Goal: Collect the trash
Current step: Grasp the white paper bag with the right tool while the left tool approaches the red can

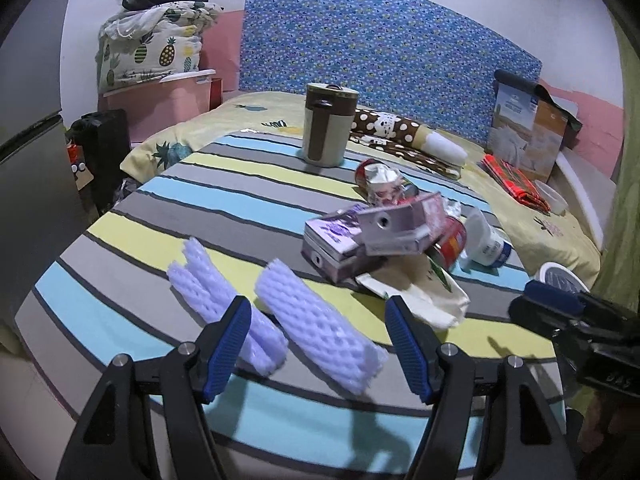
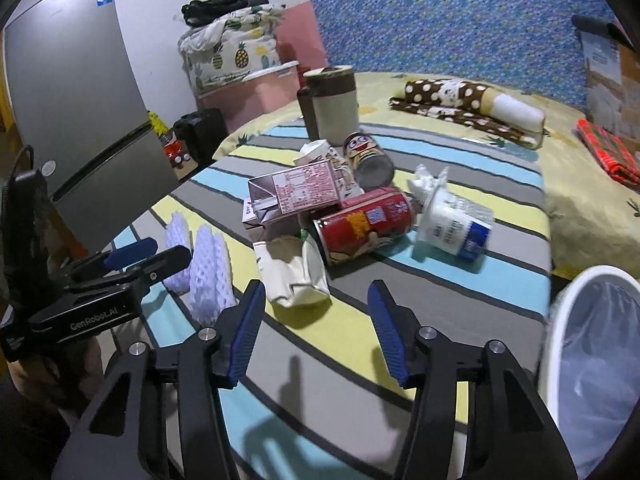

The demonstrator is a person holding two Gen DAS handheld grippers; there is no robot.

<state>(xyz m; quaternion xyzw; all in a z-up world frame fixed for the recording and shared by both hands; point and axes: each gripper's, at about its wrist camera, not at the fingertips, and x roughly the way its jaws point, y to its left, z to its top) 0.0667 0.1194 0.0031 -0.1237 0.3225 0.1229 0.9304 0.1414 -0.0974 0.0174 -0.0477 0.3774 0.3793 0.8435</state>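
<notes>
Trash lies on a striped bed cover (image 1: 224, 200). Two purple foam nets (image 1: 320, 328) (image 2: 210, 276) are nearest. My left gripper (image 1: 318, 312) is open, its pads either side of the right-hand net without touching it. Behind are pink cartons (image 1: 340, 248) (image 2: 296, 192), a red can (image 2: 364, 224), a cartoon-face can (image 2: 368, 156), a white bottle (image 2: 452, 224) and a crumpled cream paper cup (image 2: 292, 276). My right gripper (image 2: 316, 292) is open and empty, just short of the cup. A white bin (image 2: 600, 340) with a bag liner stands at the bed's right edge.
A tall beige and brown mug (image 1: 328, 124) stands upright behind the trash. A spotted brown roll (image 1: 400, 128), a printed box (image 1: 524, 132) and a red checked cloth (image 1: 512, 180) lie farther back. A grey fridge (image 2: 76, 92) stands to the left.
</notes>
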